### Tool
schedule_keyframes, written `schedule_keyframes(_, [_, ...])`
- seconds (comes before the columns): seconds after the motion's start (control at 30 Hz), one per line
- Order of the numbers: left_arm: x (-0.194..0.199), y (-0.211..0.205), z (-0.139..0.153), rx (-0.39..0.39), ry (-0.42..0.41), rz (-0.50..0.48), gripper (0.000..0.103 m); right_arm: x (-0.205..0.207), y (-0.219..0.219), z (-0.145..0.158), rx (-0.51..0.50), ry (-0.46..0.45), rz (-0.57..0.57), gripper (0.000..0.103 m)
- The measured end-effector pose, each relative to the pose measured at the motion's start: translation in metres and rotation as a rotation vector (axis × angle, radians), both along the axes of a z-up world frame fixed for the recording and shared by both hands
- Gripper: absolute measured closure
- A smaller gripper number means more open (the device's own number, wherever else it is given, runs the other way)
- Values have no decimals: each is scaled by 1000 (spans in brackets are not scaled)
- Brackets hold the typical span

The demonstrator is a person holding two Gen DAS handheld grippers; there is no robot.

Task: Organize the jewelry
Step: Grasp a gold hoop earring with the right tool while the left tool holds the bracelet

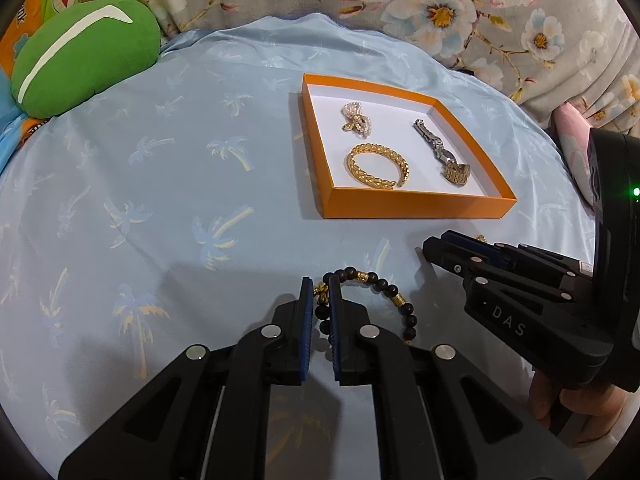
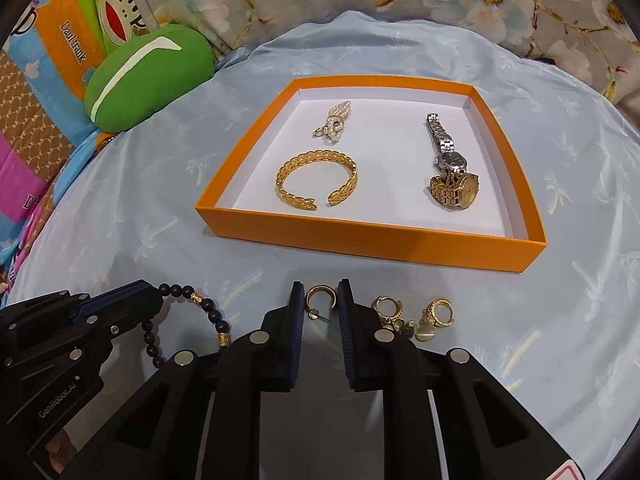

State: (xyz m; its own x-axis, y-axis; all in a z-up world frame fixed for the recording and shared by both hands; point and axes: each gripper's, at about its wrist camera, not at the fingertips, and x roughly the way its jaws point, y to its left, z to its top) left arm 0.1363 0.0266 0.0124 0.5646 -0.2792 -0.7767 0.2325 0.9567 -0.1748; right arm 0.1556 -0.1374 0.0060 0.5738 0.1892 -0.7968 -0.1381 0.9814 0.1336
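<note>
Right wrist view: right gripper (image 2: 319, 300) pinches a small, light hoop earring (image 2: 319, 300) (stiff, slippery; grip across the hoop). Left gripper (image 1: 321, 294) pinches the loose bead bracelet (image 1: 376, 280).

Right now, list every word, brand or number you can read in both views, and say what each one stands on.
"Daul frank": orange stripe of the cartoon-print fabric behind the green cushion.
"GenRobot.AI": body of the left gripper, seen from the right wrist.
"- DAS": body of the right gripper, seen from the left wrist; possibly part of a longer word.
Watch dials in the orange tray: too small to read.
</note>
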Motion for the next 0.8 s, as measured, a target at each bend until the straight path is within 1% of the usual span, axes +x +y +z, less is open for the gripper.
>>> schedule_keyframes(0.17, [-3,-2,4,-6,-9,-10,96,-7,-6,5,24,1,-17,87])
schedule_keyframes(0.43, [-6,-9,20,-22,-38,-37,96,-19,-24,30,46,-43,-52,87])
schedule_keyframes(0.6, [-4,-20,44,-43,-79,-89,96,-15,-33,48,52,-85,-62,87])
schedule_keyframes(0.8, [8,-36,81,-72,-155,-152,96,8,-47,66,58,-131,-77,87])
